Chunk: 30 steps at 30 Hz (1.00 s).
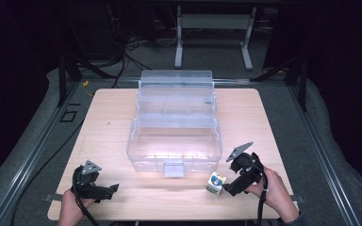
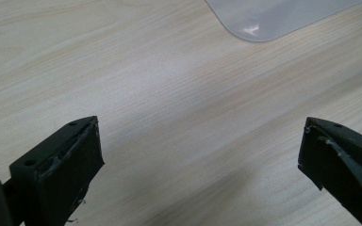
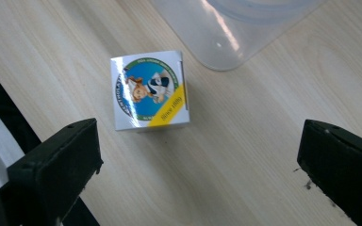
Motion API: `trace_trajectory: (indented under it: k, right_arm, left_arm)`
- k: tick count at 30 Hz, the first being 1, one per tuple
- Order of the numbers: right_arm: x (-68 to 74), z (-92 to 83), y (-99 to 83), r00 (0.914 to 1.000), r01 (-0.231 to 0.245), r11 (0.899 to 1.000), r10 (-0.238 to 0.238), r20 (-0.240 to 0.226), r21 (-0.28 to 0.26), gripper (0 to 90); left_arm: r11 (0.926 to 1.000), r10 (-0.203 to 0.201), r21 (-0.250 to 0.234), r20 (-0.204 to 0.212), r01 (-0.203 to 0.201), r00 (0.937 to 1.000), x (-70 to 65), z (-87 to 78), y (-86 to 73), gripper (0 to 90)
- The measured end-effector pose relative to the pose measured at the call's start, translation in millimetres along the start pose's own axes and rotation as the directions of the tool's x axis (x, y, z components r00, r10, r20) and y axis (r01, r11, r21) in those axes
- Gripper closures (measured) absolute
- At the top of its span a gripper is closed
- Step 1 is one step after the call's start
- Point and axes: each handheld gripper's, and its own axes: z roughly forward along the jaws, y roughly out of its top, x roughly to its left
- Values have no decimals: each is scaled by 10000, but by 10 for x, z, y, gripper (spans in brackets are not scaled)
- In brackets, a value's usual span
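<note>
A small white box [image 1: 215, 182] with a blue, green and yellow picture on top stands on the wooden table [image 1: 108, 136] near its front edge. In the right gripper view the box [image 3: 150, 90] lies just beyond the wide-apart jaws. My right gripper [image 1: 226, 188] is open, just right of the box, not touching it. A clear plastic tiered case [image 1: 175, 123] stands open in the table's middle, its corner [image 3: 226, 33] close behind the box. My left gripper [image 1: 112, 189] rests open at the front left, over bare wood [image 2: 193, 141], with the case's corner [image 2: 268, 16] ahead of it.
The case has a small front latch [image 1: 173, 169] facing me. Dark padded floor and metal rails [image 1: 33, 150] surround the table, with a white table frame [image 1: 214, 28] and cables behind. The table's front edge shows dark in the right gripper view [image 3: 0, 94].
</note>
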Motion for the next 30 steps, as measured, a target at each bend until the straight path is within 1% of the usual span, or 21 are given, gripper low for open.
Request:
trace_trajectory:
  k: [1,2,3,4,5,7,9,11,13,17,18,19,21,22,24,25,26,27,28,29,30]
  right_arm:
    - [19,20,20,10000,62,10000,-62,-34,45,0]
    - [31,59,35,9997,86,10000,-85,-222,6,0]
    - [47,82,56,9998,143,9996,-139,-152,252,0]
    - [71,115,71,9998,131,9994,-127,-141,331,0]
    - [94,153,88,9996,250,9986,-245,-111,463,0]
    - [132,204,104,9994,260,9980,-245,-263,576,0]
    - [176,272,119,9992,366,9966,-353,-182,740,0]
    - [200,321,132,9993,339,9952,-322,-200,918,0]
    - [228,384,144,9995,307,9949,-296,-135,966,0]
    - [254,433,151,9994,339,9935,-331,-92,1089,0]
    - [255,446,152,9991,427,9925,-424,-46,1147,0]
    - [261,460,154,9992,391,9917,-382,-100,1226,0]
    - [273,484,158,9989,460,9908,-462,-13,1273,20]
    - [276,490,159,9991,429,9904,-417,-112,1315,37]
    - [280,492,164,9988,487,9899,-475,-120,1333,82]
    - [282,500,164,9984,552,9905,-559,15,1257,113]
    - [289,503,163,9987,469,9919,-488,134,1177,148]
    - [288,504,165,9985,494,9914,-516,152,1208,151]
    - [291,507,166,9990,387,9916,-411,172,1233,184]
    - [290,506,167,9991,382,9918,-405,161,1218,215]
    - [292,505,167,9988,370,9927,-406,287,1146,251]
  left_arm:
    - [10000,11,43,-17,-11,10000,4,6,0,1]
    - [10000,28,72,-16,-28,10000,6,10,-1,1]
    - [10000,-8,75,0,8,10000,3,13,-3,1]
    - [10000,36,92,8,-36,10000,1,10,-4,1]
    - [9999,41,93,16,-42,10000,-1,8,-5,1]
    - [10000,59,79,8,-59,10000,0,6,-6,1]
    - [10000,23,89,7,-23,10000,2,9,-8,1]
    - [9999,7,103,10,-7,10000,3,11,-8,1]
    - [9999,44,112,34,-44,10000,4,12,-7,1]
    - [9998,74,172,60,-75,10000,7,15,-10,1]
    - [9998,72,177,54,-73,10000,9,17,-11,1]
    - [9998,55,172,50,-55,10000,9,20,-12,1]
    - [9998,42,182,78,-43,10000,11,25,-11,1]
    - [9998,39,195,89,-41,10000,11,28,-11,1]
    - [9998,56,215,123,-58,9999,10,32,-11,1]
    - [9997,62,224,123,-65,9999,9,32,-11,1]
    - [9997,65,224,121,-68,9999,10,32,-11,1]
    - [9997,61,227,125,-64,9999,10,32,-11,1]
    - [9997,64,228,124,-66,9999,11,32,-11,2]
    - [9997,84,246,109,-87,9999,13,31,-12,2]
    - [9996,96,258,116,-99,9999,15,31,-12,2]
